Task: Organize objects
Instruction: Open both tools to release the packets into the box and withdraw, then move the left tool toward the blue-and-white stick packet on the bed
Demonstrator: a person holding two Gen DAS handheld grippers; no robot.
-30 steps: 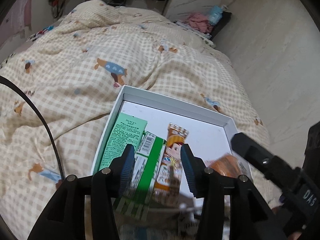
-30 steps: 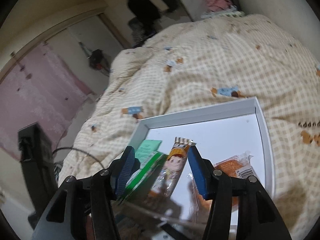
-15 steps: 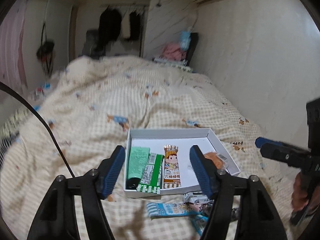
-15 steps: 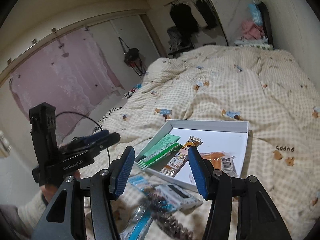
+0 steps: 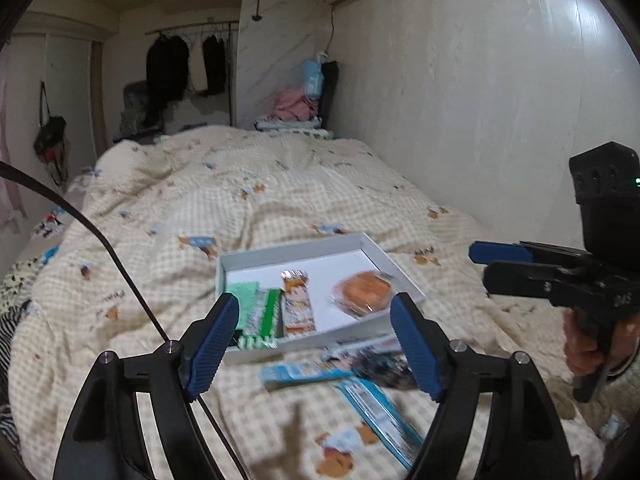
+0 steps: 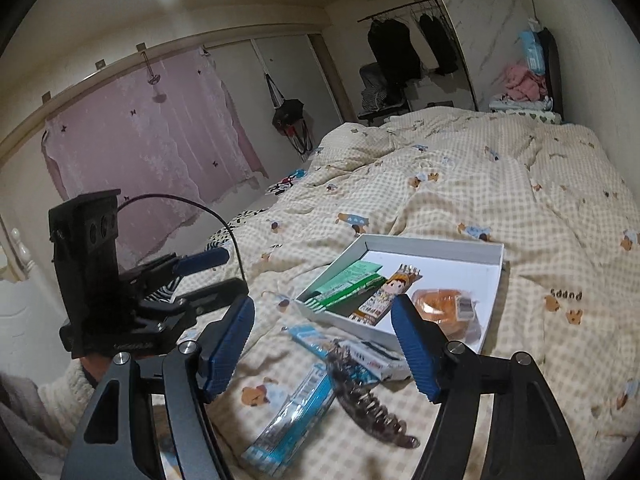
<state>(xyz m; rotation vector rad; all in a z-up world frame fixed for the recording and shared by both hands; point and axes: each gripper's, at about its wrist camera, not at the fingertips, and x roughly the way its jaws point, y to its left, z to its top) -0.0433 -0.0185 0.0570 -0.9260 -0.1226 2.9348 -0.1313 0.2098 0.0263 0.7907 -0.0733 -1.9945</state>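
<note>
We look across a bed covered by a cream checked quilt printed with small bears, which fills most of both views. On its near part lies a shallow white box, its walls low and its floor partly bare. Inside it, from left to right in the left wrist view, lie a mint-green flat packet, a green-and-white carton, a long snack bar wrapper with a cartoon face, and, apart from these on the right, a round orange pastry in clear wrap.

Just in front of the box's near wall, on the quilt, several things lie loose: a long blue-and-white packet, a second pale blue packet beside it, a white flat pack touching the box's near edge, and a dark mottled hair claw lying across them.

Our left gripper hovers above the loose things with its blue pads well apart; its jaws have just been opening and grip nothing. Our right gripper hovers likewise, its jaws also just opening, pads spread and gripping nothing. Each gripper shows in the other's view, held by a hand at the frame edge.
</note>
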